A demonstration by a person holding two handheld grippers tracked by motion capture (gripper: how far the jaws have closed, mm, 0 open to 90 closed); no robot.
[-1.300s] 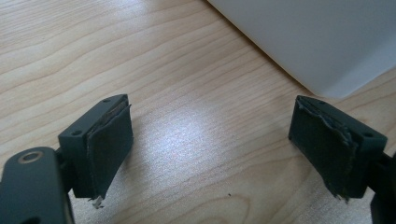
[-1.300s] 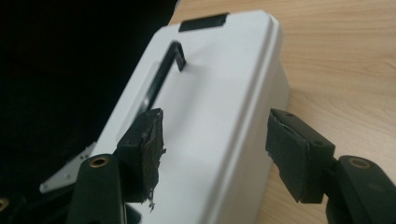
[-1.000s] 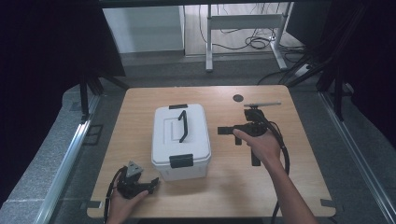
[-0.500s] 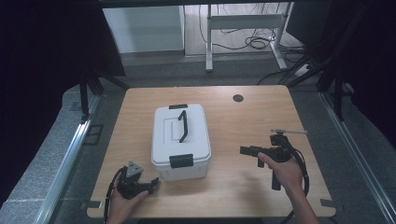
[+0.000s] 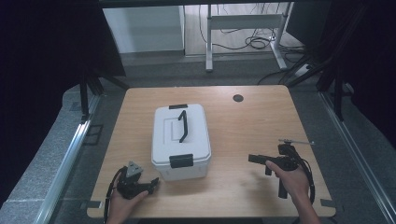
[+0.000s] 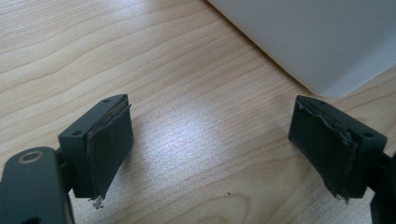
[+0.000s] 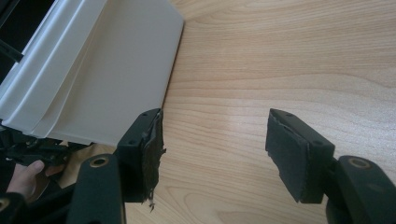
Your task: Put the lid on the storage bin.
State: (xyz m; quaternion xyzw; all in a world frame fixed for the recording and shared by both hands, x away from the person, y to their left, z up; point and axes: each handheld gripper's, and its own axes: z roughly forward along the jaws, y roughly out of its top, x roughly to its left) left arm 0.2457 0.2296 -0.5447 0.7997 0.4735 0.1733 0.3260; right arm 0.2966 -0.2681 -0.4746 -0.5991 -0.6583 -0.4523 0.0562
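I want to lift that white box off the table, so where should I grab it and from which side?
Likely the black handle lying along the white box lid's middle. Come from above, jaws across the bar: the smooth, wide walls look too broad for either open gripper.

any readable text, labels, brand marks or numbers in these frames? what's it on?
None readable.
White storage box: plain lid and walls in the high view and both gripper views, no label or brand mark visible.
Black latch and handle: no markings that can be made out.
Left gripper and right gripper: no print visible on the jaws or bodies.
Wooden table: bare grain, one dark round spot, no lettering.
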